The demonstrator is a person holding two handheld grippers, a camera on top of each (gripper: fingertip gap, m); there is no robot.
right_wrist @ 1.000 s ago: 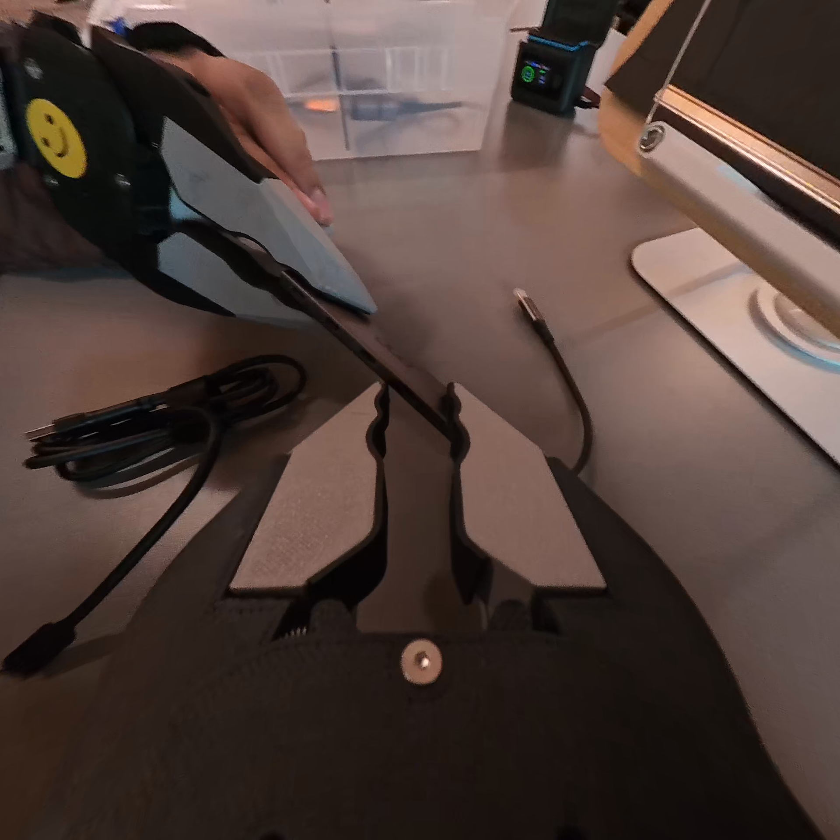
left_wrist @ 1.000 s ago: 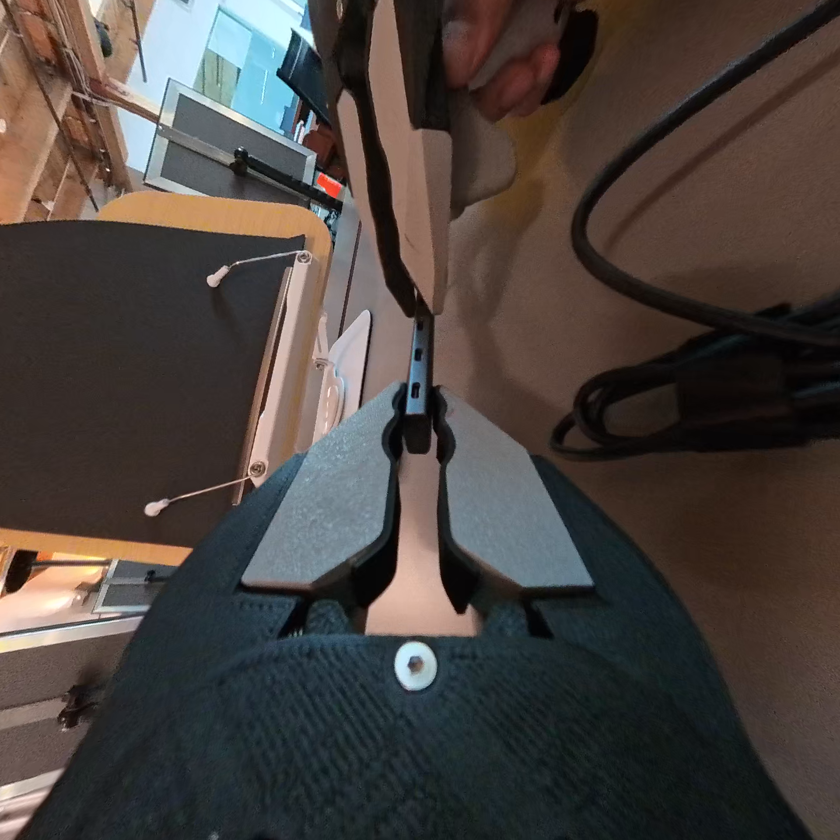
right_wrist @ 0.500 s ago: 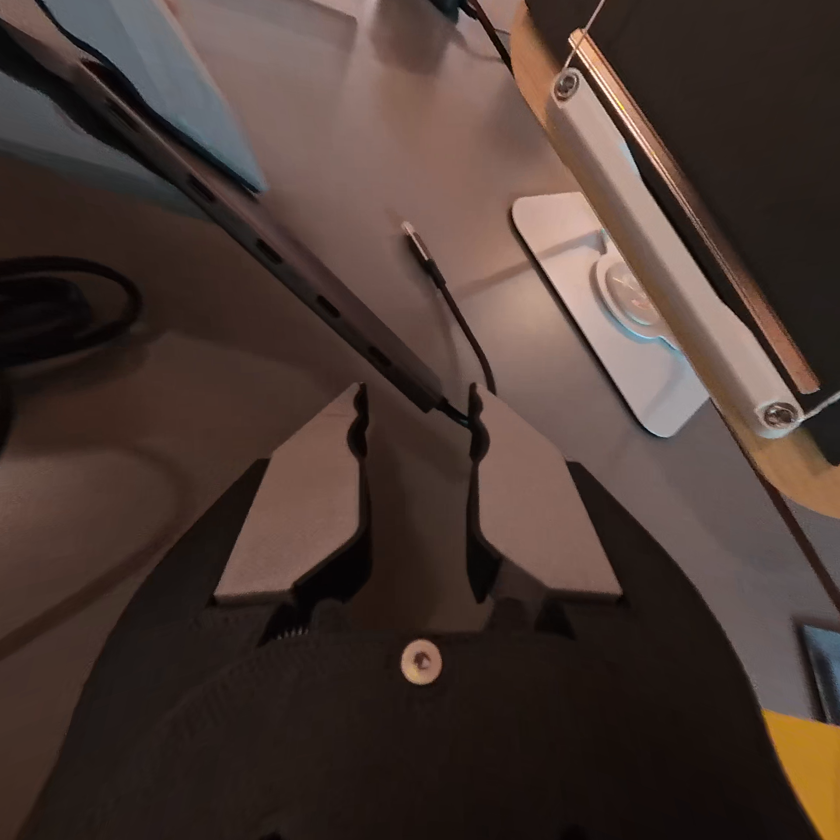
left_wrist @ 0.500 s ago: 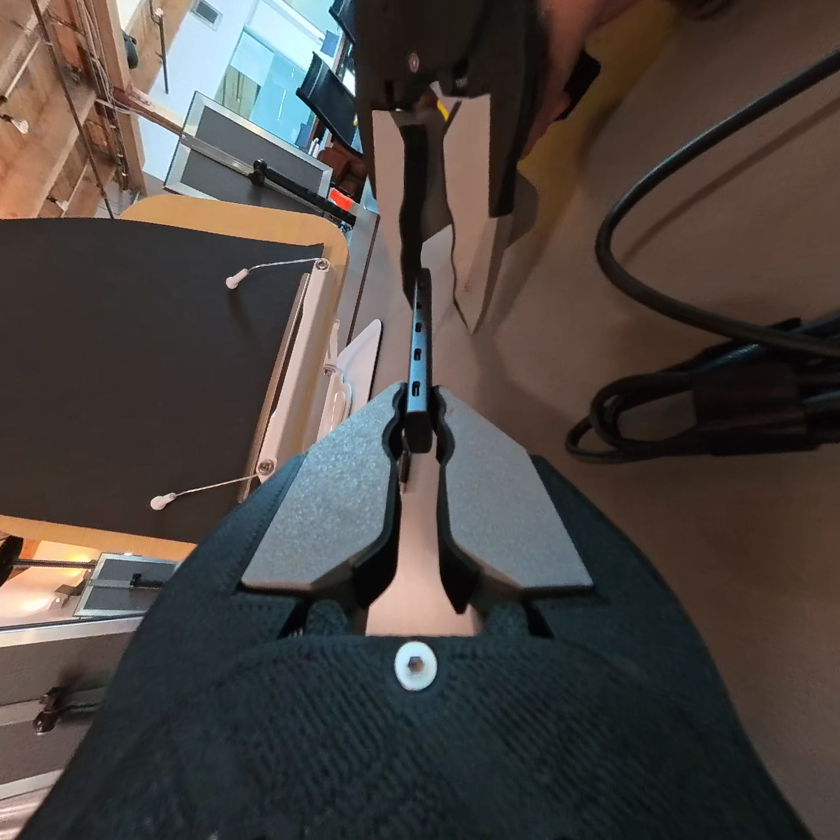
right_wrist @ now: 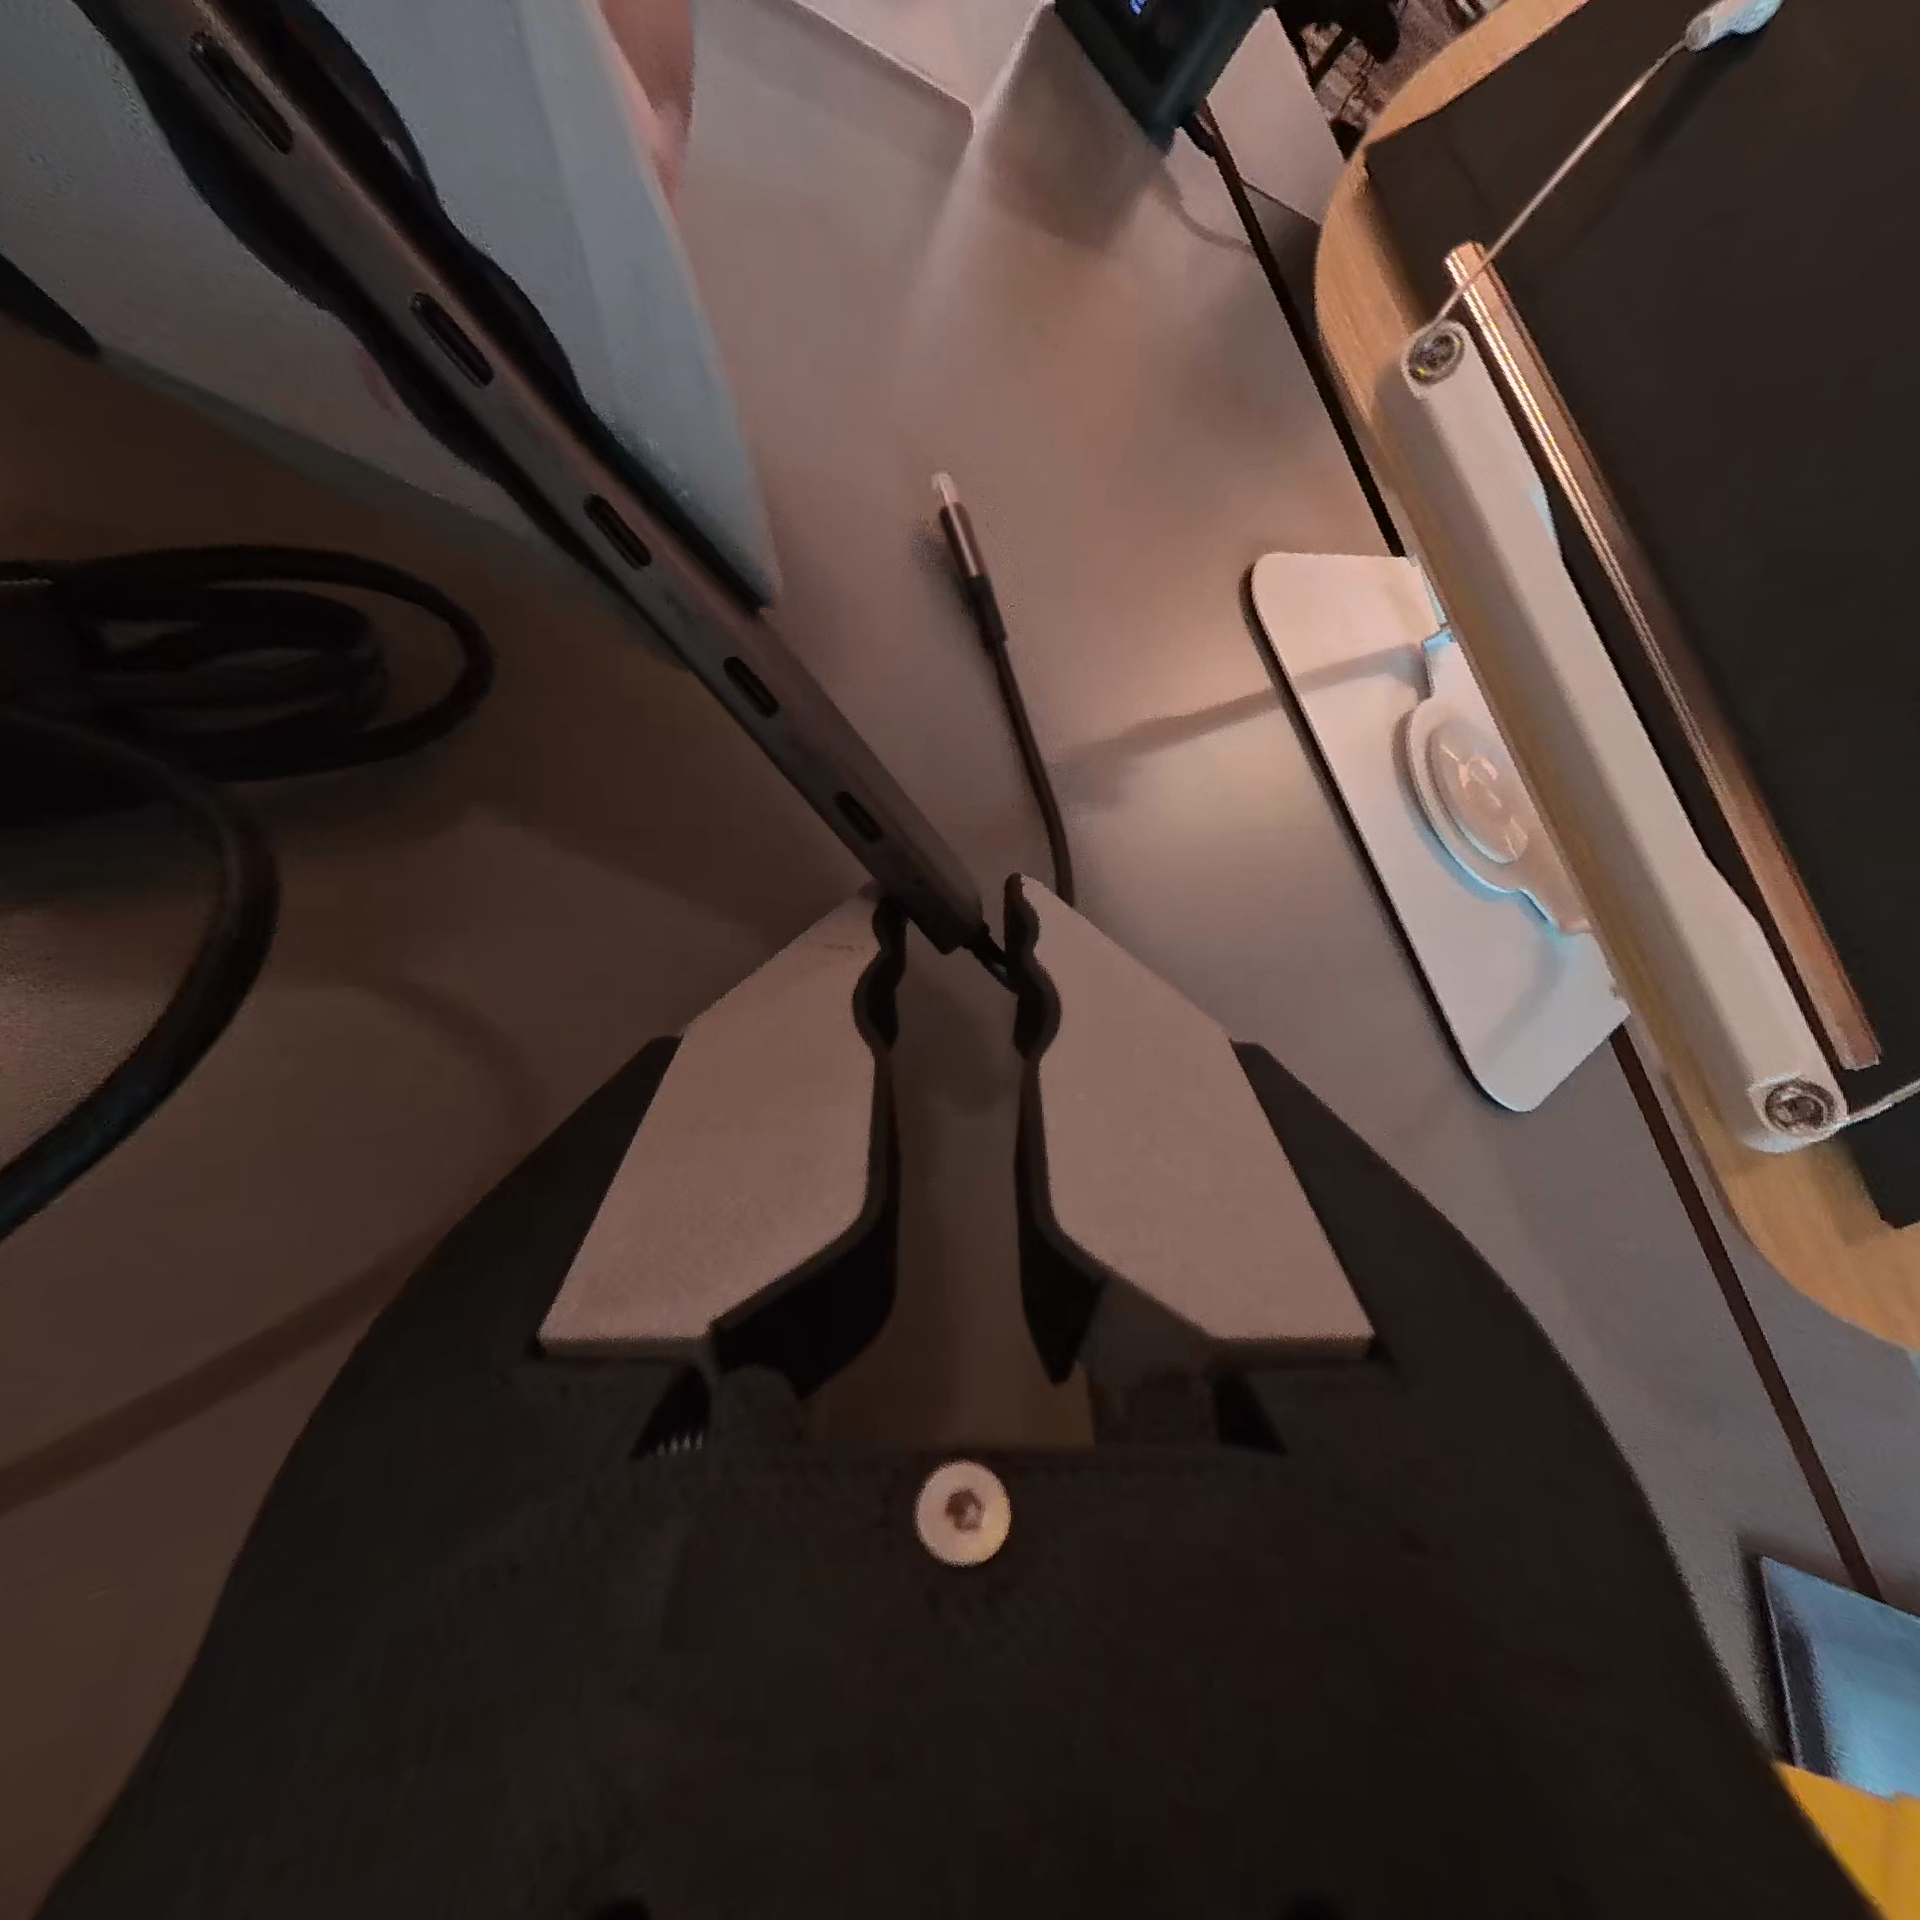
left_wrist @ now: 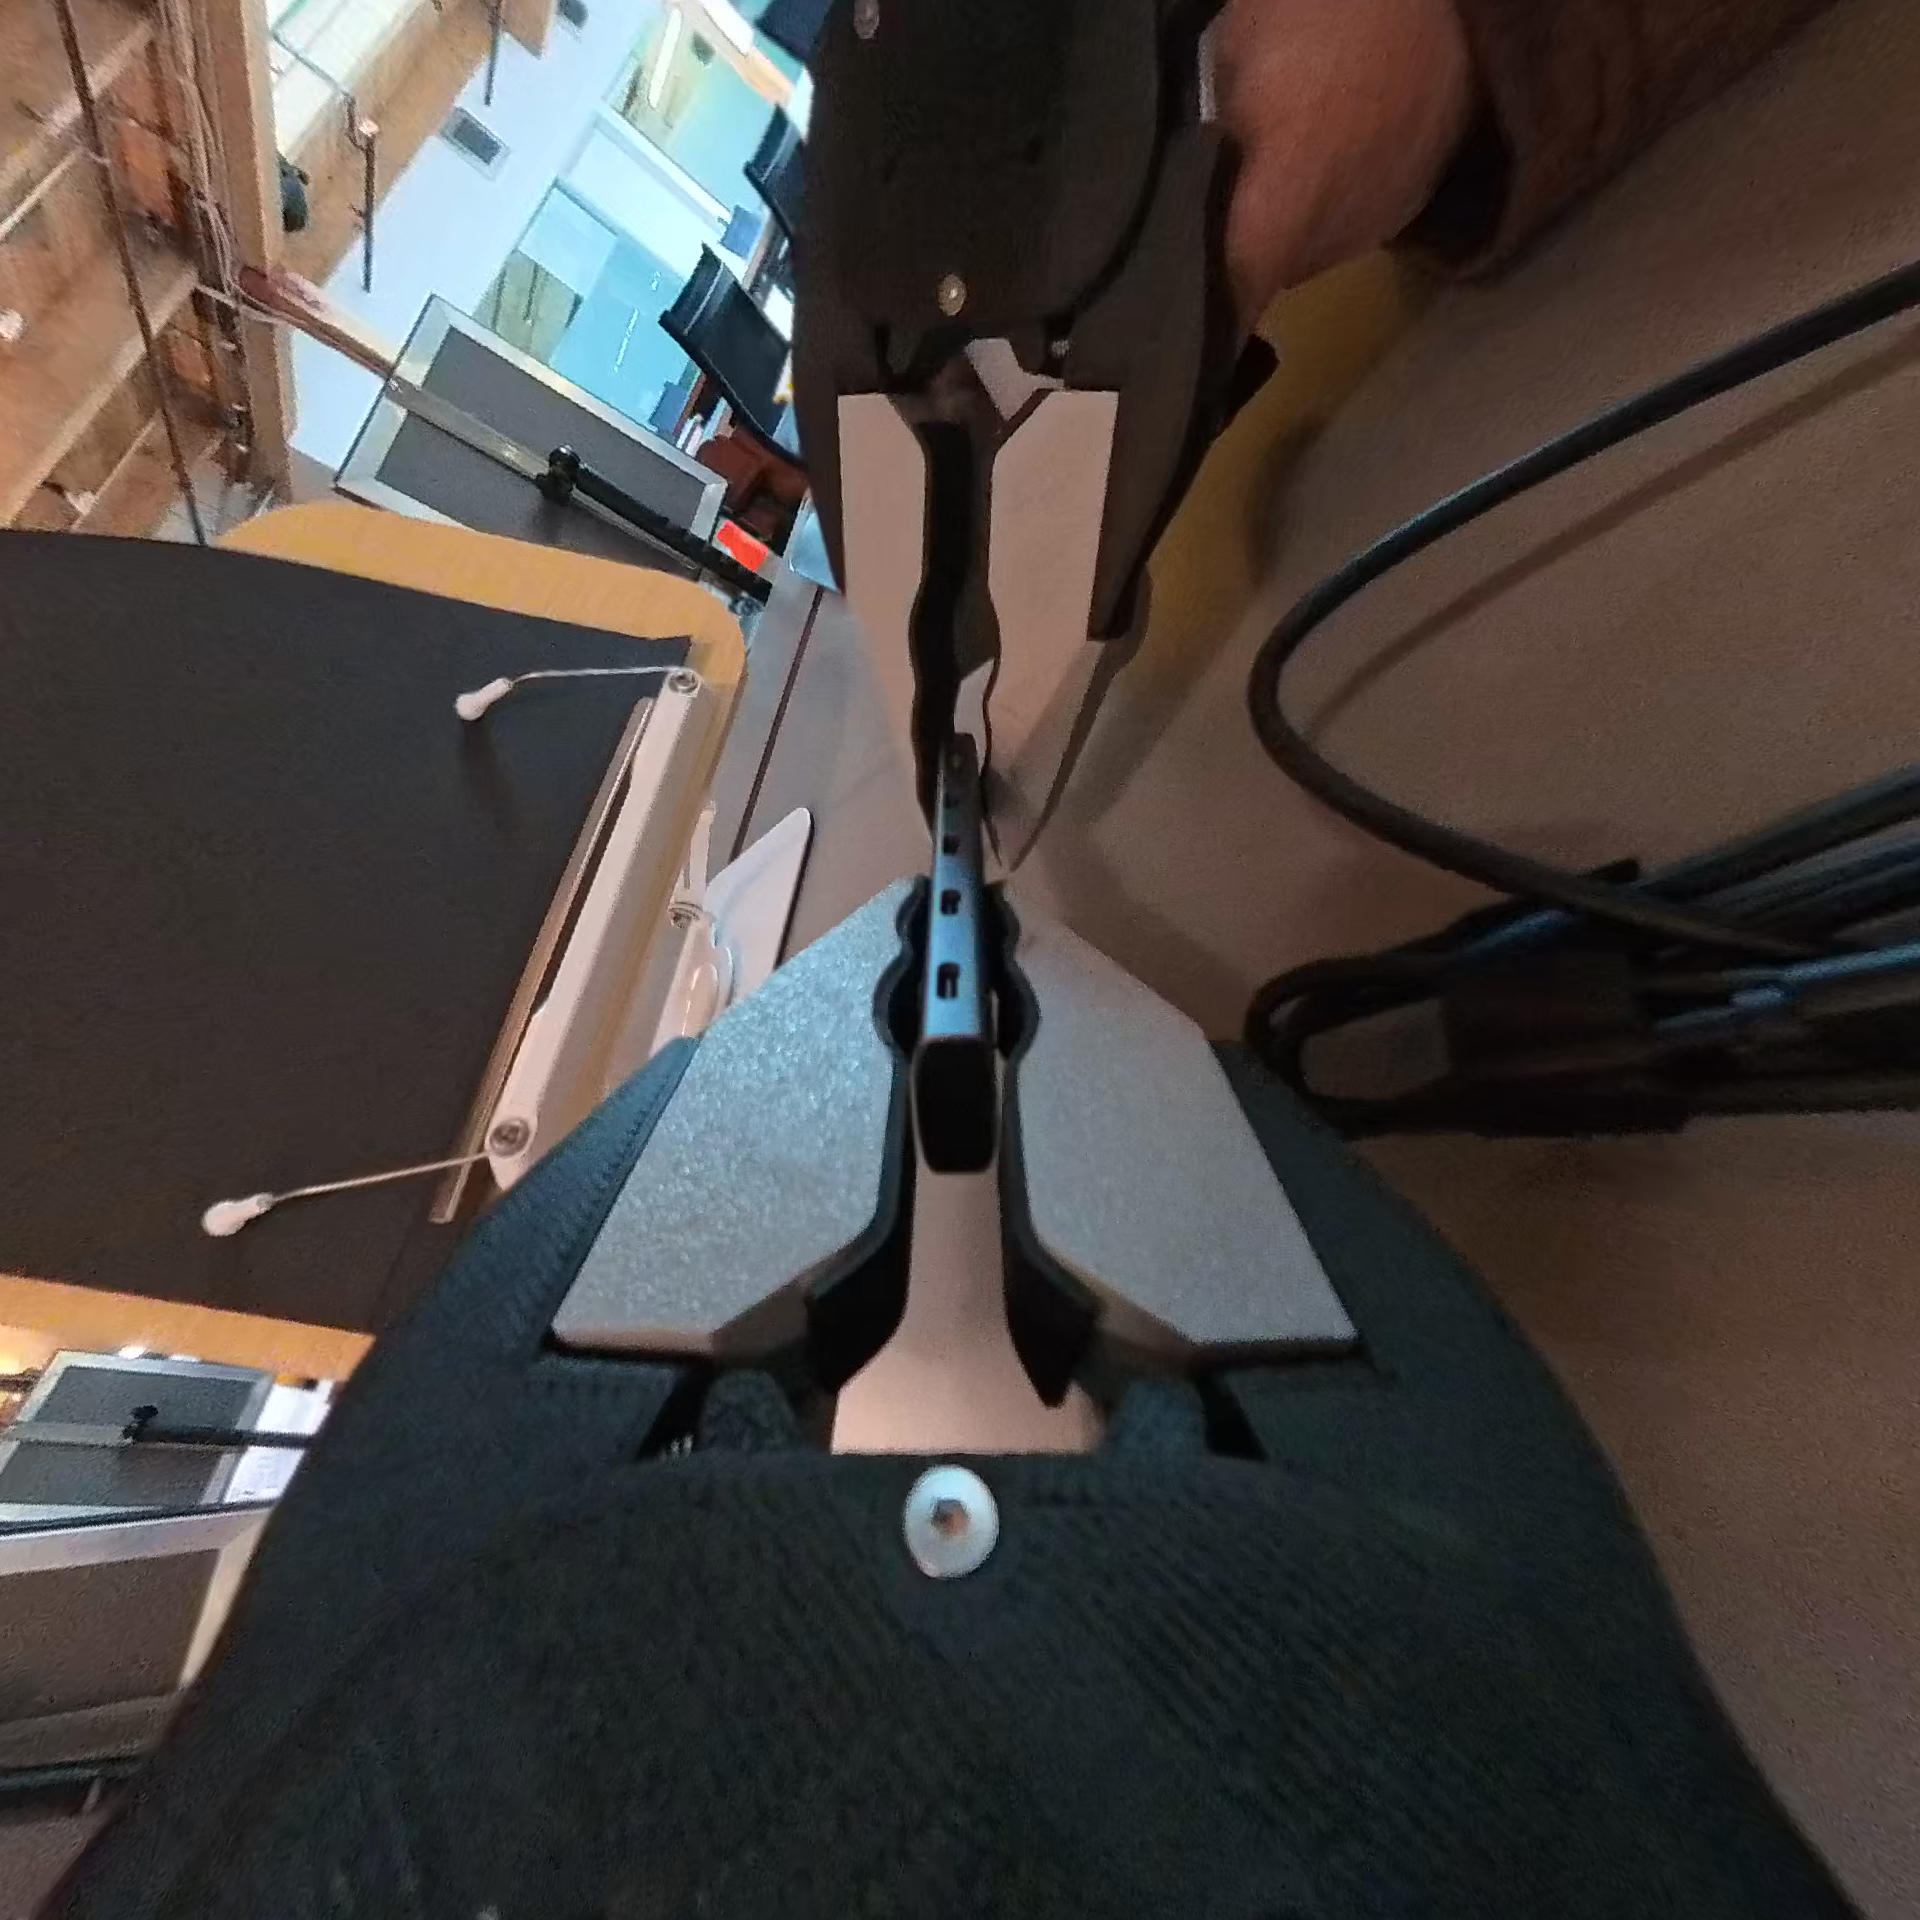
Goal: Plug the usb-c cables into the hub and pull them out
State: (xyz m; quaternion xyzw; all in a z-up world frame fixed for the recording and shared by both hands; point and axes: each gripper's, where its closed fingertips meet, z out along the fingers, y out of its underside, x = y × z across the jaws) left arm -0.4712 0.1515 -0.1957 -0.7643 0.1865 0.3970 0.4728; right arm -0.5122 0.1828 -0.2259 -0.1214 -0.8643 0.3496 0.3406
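Note:
My left gripper [left_wrist: 956, 920] is shut on one end of the slim dark hub [left_wrist: 954, 935], which points away from it with a row of ports along its edge. My right gripper [right_wrist: 951, 930] has its jaws drawn in around the hub's other end [right_wrist: 935, 909], where the hub's thin tail cable comes out. That cable ends in a silver USB-C plug [right_wrist: 961, 540] lying loose on the table. In the left wrist view the right gripper [left_wrist: 987, 665] faces me at the far end of the hub. No cable sits in the hub's ports.
A coiled bundle of black cables [left_wrist: 1558, 1018] lies on the table beside the hub, also in the right wrist view [right_wrist: 208, 644]. A thick black cable [left_wrist: 1351, 790] loops past it. A white stand base [right_wrist: 1382, 790] and a black panel [left_wrist: 260, 883] are on the other side. The tips of one gripper are about 6 cm away from the tips of the other. About 25 cm separates my right fingertips from the black panel [left_wrist: 260, 883].
My right gripper has turned, closed in on the far end of the hub and narrowed its jaws around it. My left gripper has kept hold of the hub.

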